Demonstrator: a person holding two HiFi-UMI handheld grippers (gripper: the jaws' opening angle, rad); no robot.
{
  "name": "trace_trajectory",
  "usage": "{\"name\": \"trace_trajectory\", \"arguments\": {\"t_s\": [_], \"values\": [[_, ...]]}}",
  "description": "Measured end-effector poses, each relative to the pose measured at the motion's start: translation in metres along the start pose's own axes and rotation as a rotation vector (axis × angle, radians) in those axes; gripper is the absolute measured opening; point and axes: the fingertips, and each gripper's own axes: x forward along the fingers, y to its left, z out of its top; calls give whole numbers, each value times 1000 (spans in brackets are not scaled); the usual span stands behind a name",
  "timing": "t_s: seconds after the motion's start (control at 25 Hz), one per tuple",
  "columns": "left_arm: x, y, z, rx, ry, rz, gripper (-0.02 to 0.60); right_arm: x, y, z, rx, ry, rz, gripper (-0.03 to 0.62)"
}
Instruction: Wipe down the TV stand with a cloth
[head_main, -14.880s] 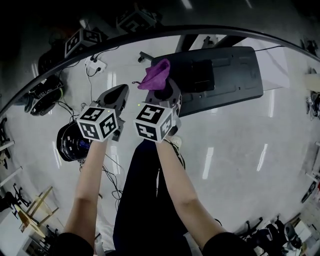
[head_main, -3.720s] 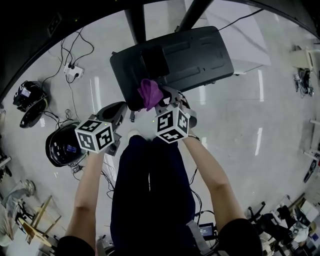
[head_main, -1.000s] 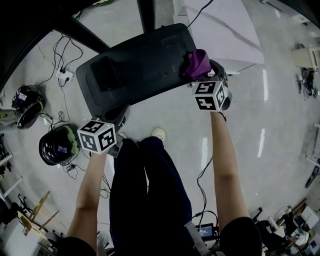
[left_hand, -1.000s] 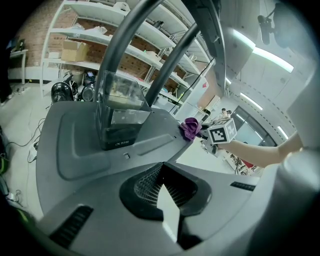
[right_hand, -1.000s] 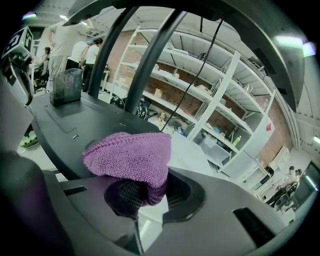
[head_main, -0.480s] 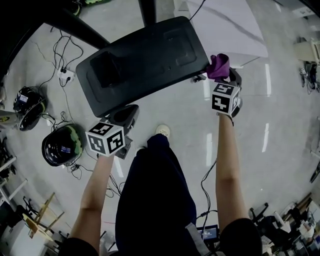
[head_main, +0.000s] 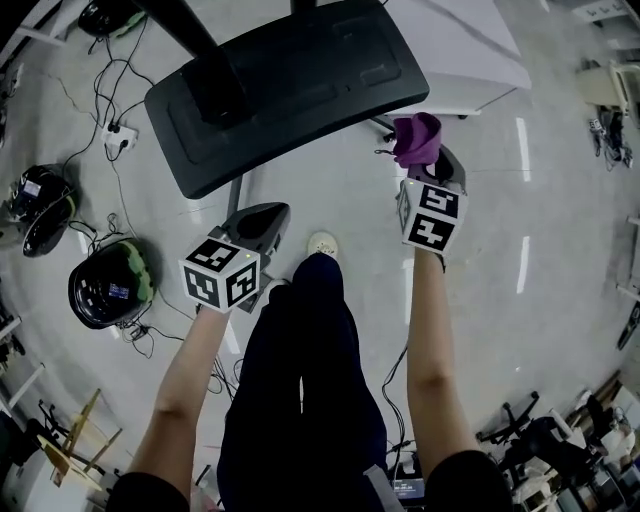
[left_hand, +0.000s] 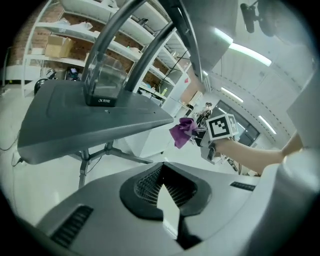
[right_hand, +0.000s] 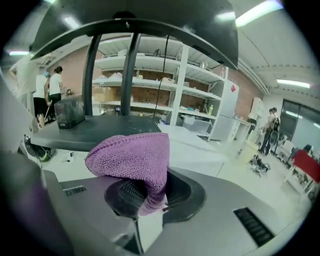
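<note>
Purple knitted cloth (head_main: 417, 138): clamped in right tongs (head_main: 426, 160), now lifted off black TV stand (head_main: 290, 90), at its 4 o'clock; wiping pass apparently finished. Left tongs (head_main: 270, 212): closed, empty.

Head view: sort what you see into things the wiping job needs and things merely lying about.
For the job:
purple cloth
TV stand

Lying about:
power strip
round black device

The glossy floor (head_main: 500, 250) carries the TV stand (head_main: 300, 90), cables (head_main: 117, 178), a power strip (head_main: 113, 130) and a helmet (head_main: 108, 285).
</note>
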Motion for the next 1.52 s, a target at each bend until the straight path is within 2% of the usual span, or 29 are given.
{"name": "trace_trajectory", "arguments": {"t_s": [0.16,0.28,0.48,0.72,0.92,1.08,1.2,1.4,1.52], "values": [[18,0,-21,67,-35,6,6,-20,28,-12,152,-87,31,77],[32,1,-30,96,-87,-1,6,-25,49,-25,218,-139,68,77],[75,9,-46,158,-125,-32,6,-3,63,-55,229,-186,79,77],[129,22,-64,174,-139,-132,6,38,45,-100,212,-215,-15,77],[186,33,-75,203,-127,-158,6,81,22,-142,320,-209,-71,77],[231,49,-75,231,-148,-157,6,125,15,-147,318,-210,-73,77],[256,66,-79,215,-166,-130,6,151,23,-150,317,-201,-46,77],[286,92,-83,212,-210,-93,6,179,34,-140,250,-227,-5,77],[295,110,-79,168,-255,-105,6,194,52,-129,248,-223,91,77]]}}
